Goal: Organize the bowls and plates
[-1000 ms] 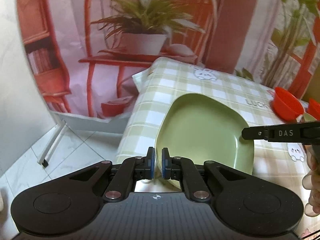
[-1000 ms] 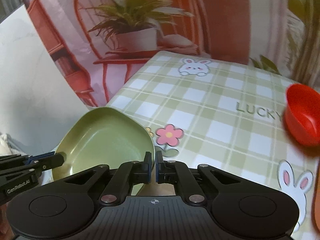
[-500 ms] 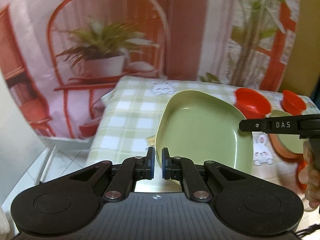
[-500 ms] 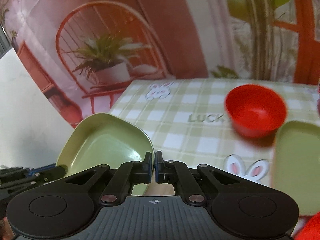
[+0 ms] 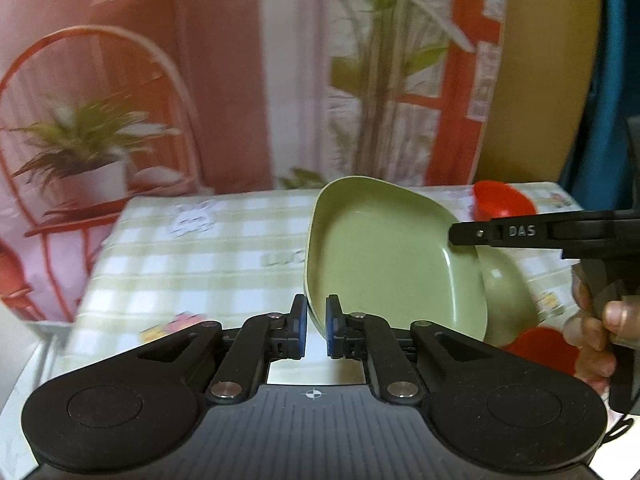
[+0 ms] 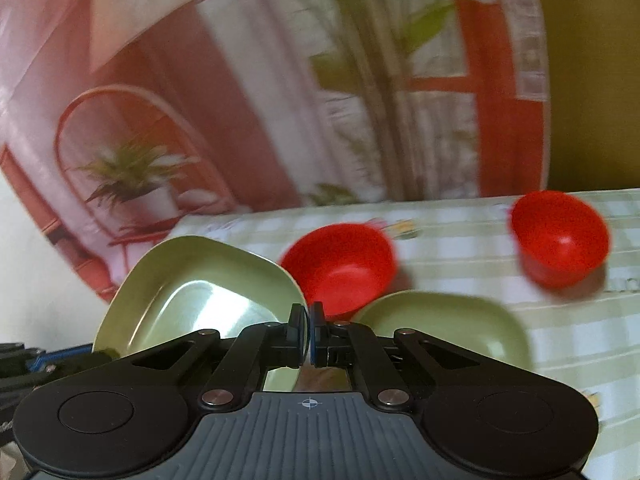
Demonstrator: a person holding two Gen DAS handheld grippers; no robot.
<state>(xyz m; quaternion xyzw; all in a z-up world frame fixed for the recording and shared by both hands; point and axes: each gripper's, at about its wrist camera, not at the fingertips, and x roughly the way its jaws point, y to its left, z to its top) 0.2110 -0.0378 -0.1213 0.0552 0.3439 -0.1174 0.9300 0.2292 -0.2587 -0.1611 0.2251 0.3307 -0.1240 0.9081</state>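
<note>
Green plate (image 5: 384, 256): squarish, shallow, glossy, tilted; left gripper (image 5: 316, 328) and right gripper (image 6: 307, 334) jaws clamp opposite rims.

Both tools (image 5: 316, 326) (image 6: 307, 336) clamped.

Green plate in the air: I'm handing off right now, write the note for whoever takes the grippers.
Left gripper: shut on the near rim of the held green plate.
Right gripper: shut on the opposite rim of that plate; both carry it, tilted, above the table.
On the table: second green plate and two red bowls, apart from each other.
Done: nothing stacked that these views show.
Left: probably set the held plate onto the second one, then nest the bowls.
</note>
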